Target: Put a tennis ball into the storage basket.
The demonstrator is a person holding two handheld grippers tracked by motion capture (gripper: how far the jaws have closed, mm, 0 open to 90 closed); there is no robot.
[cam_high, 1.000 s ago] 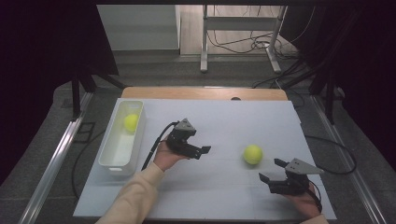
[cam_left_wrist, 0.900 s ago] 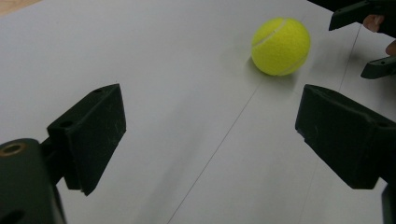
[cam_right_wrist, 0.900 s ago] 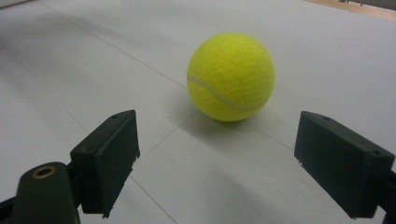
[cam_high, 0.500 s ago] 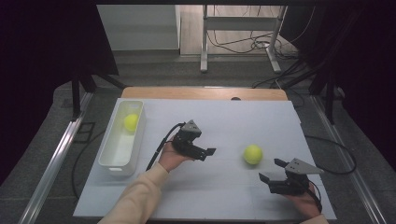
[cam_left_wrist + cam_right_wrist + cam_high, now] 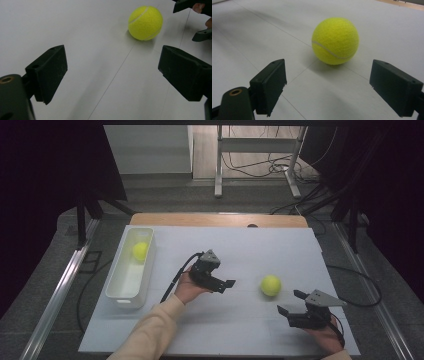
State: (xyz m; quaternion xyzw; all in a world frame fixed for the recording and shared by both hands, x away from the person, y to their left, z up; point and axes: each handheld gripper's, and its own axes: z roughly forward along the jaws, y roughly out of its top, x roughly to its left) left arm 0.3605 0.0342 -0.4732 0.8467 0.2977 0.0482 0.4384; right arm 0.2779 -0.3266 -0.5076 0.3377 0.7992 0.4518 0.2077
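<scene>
While both hands sit low on the white table (image 5: pixel 250 245), the right gripper (image 5: pixel 292 302) is nearest the camera, jaws spread wide with nothing in them, pointed at the tennis ball (image 5: pixel 270 285) just ahead of it. That ball rests loose on the table, between the two tools. A bit further in, the left gripper (image 5: pixel 231 284) faces it too, also wide open and empty. Farthest off at the left, a second tennis ball (image 5: pixel 140 251) lies inside the white bin (image 5: pixel 120 292).

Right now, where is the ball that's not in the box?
In the high view the loose tennis ball lies on the white table, between the left gripper and right gripper.
</scene>
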